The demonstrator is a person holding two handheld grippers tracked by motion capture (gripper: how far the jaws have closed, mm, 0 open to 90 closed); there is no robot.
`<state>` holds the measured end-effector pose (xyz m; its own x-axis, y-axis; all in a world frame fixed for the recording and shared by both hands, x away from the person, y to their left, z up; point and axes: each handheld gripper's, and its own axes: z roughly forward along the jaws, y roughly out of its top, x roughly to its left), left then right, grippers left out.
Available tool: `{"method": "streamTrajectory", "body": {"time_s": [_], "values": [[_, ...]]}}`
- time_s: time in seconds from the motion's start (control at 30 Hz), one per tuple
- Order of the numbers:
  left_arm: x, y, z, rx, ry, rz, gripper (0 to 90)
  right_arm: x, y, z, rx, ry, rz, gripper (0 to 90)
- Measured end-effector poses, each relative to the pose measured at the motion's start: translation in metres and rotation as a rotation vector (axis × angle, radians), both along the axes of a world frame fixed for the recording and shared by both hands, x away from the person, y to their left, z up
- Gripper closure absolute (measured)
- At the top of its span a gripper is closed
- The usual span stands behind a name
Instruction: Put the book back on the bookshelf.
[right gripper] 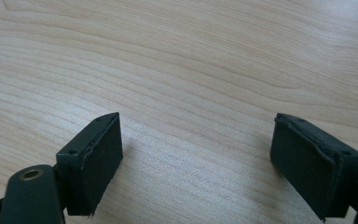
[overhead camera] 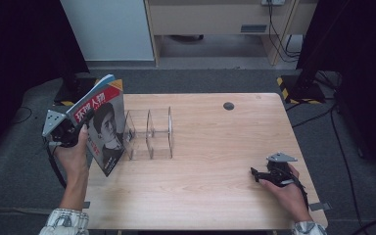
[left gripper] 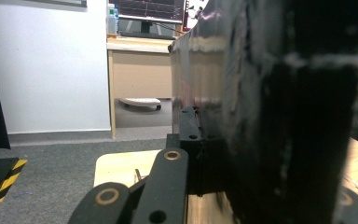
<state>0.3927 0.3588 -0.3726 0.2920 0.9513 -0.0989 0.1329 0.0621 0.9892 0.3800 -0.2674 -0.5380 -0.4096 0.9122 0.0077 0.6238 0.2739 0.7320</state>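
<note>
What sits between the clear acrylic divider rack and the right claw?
Only bare light wooden tabletop between rack and right claw, per the high view.

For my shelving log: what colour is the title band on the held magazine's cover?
Red with white lettering, on the magazine held by the left gripper; clearest in the high view.

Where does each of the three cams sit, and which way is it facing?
High view: above the person's side, looking forward and down on the table, the clear rack, both forearms, left gripper and right gripper.
Left gripper view: rides the left gripper, facing the clamped magazine and a desk beyond.
Right gripper view: rides the right gripper, facing bare tabletop between open jaws.
Shared: the magazine shows in the high and left gripper views.
</note>
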Motion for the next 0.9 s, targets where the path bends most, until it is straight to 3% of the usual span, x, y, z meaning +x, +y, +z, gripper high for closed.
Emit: {"method": "streamTrajectory", "body": {"time_s": [0.9], "values": [[-0.0004, 0.0014, -0.0090, -0.022, -0.023, 0.003, 86.4, -0.0003, 0.0006, -0.0001, 0.003, 0.001, -0.004, 17.2]]}}
